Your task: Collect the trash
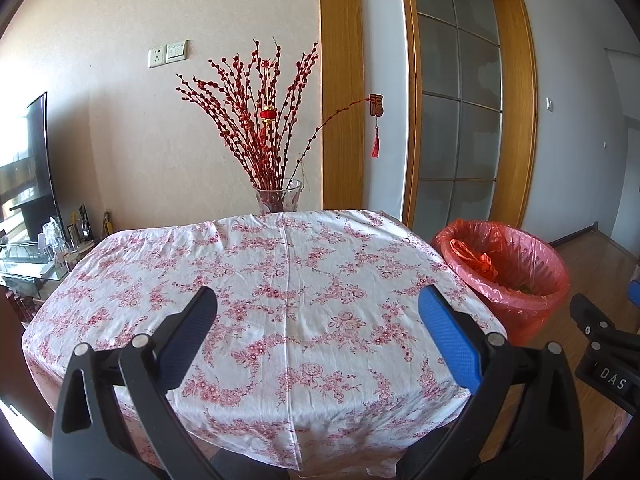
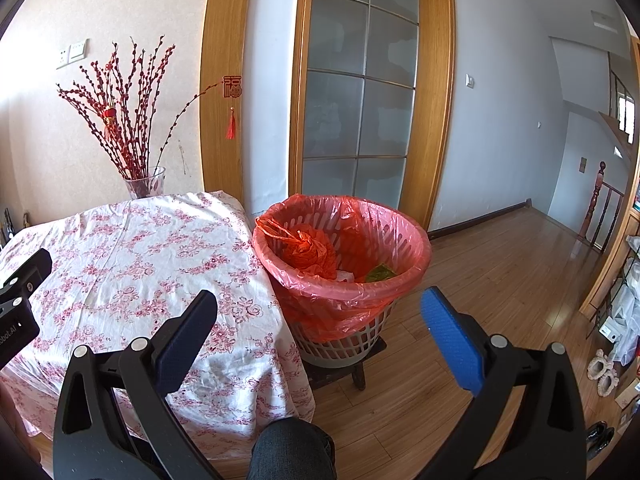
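A waste basket lined with a red plastic bag (image 2: 348,256) stands on a low dark stool right of the table; it also shows in the left wrist view as the lined basket (image 1: 508,264). Inside lie a knotted red bag (image 2: 308,248), a green scrap (image 2: 378,273) and some pale litter. My left gripper (image 1: 318,300) hangs open over the floral tablecloth (image 1: 280,280), nothing between its fingers. My right gripper (image 2: 320,302) is open in front of the basket, holding nothing. The cloth-covered tabletop (image 2: 132,256) shows no loose trash.
A glass vase of red twigs (image 1: 278,196) stands at the table's far edge against the wall. A wood-framed glass door (image 2: 356,92) is behind the basket. A person's knee (image 2: 290,448) is below. Wooden floor (image 2: 500,272) spreads right, with shelves and slippers (image 2: 604,372).
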The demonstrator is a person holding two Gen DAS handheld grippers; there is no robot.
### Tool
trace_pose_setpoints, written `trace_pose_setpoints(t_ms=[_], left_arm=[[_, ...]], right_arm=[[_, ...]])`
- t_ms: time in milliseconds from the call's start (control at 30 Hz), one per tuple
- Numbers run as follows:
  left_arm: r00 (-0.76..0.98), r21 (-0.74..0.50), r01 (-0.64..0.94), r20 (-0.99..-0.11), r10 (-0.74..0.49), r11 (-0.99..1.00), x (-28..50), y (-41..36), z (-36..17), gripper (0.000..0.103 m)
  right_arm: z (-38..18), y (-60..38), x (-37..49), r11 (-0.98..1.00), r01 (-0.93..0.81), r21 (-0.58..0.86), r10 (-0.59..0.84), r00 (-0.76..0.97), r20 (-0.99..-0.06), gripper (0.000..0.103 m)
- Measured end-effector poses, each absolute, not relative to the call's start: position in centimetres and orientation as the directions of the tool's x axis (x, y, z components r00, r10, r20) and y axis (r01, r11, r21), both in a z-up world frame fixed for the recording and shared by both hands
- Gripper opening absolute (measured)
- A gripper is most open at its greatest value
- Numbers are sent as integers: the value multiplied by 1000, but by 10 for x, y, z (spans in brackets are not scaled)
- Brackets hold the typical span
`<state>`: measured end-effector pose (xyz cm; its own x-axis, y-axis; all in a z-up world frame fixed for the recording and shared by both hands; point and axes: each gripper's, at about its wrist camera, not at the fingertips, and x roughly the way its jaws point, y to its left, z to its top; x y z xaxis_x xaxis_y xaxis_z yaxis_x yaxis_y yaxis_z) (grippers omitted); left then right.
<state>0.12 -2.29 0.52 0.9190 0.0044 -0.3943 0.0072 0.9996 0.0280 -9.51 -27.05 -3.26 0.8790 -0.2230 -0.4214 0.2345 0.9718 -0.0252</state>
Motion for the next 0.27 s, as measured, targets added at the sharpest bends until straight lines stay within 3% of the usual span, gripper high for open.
trace_pose_setpoints(t_ms=[267], left_arm=[[917,23,11,-399,-1,1000,3,-23,5,98]], right_arm=[[-33,-270,-95,972,234,-25,-223,879,-421,101]])
